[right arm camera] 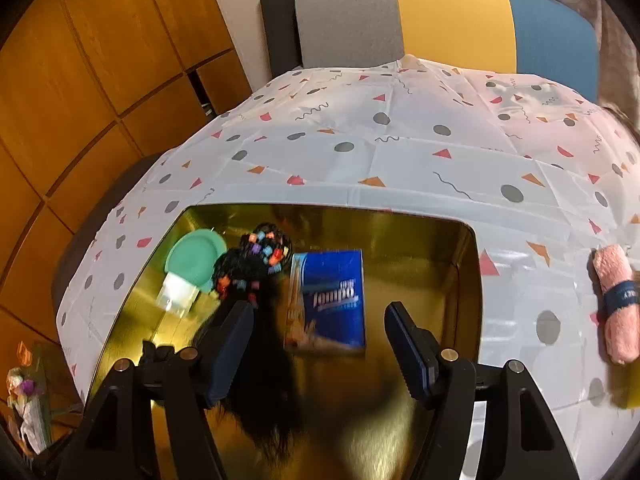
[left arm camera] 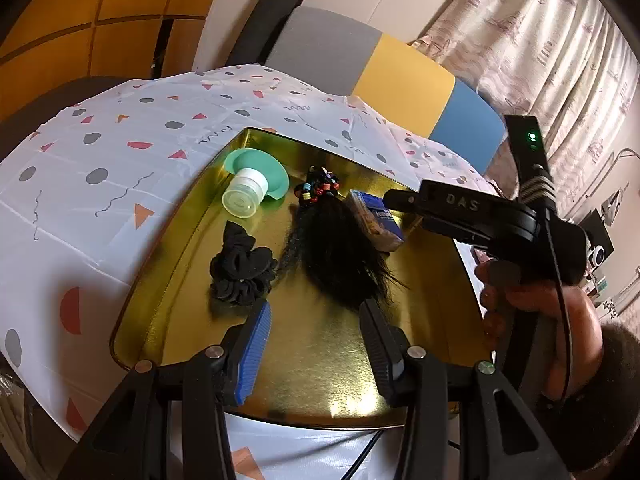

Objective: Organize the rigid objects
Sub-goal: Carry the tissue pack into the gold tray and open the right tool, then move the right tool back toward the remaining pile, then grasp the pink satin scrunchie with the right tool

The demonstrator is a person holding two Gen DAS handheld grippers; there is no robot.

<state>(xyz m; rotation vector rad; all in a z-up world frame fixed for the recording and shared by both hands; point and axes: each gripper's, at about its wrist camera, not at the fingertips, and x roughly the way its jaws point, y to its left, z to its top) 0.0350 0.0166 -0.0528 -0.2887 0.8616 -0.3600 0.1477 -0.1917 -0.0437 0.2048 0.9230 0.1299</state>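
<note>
A gold tray [left arm camera: 168, 280] [right arm camera: 440, 248] lies on the patterned tablecloth. On it are a blue tissue pack [left arm camera: 376, 216] [right arm camera: 336, 296], a clear cup with a white cap [left arm camera: 244, 194] [right arm camera: 178, 290] against a green lid [left arm camera: 256, 164] [right arm camera: 194, 256], a black scrunchie [left arm camera: 240, 270], and a black hair tuft with coloured beads [left arm camera: 336, 248] [right arm camera: 256, 264]. My left gripper [left arm camera: 316, 340] hangs open over the tray's near part, empty. My right gripper [right arm camera: 320, 340] is open just short of the tissue pack, its left finger over the hair tuft.
A pink rolled cloth [right arm camera: 614, 304] with a dark band lies on the tablecloth [right arm camera: 400, 152] right of the tray. A grey, yellow and blue chair back [right arm camera: 452, 20] stands beyond the table. A hand [left arm camera: 540, 320] holds the right gripper's handle at the tray's right side.
</note>
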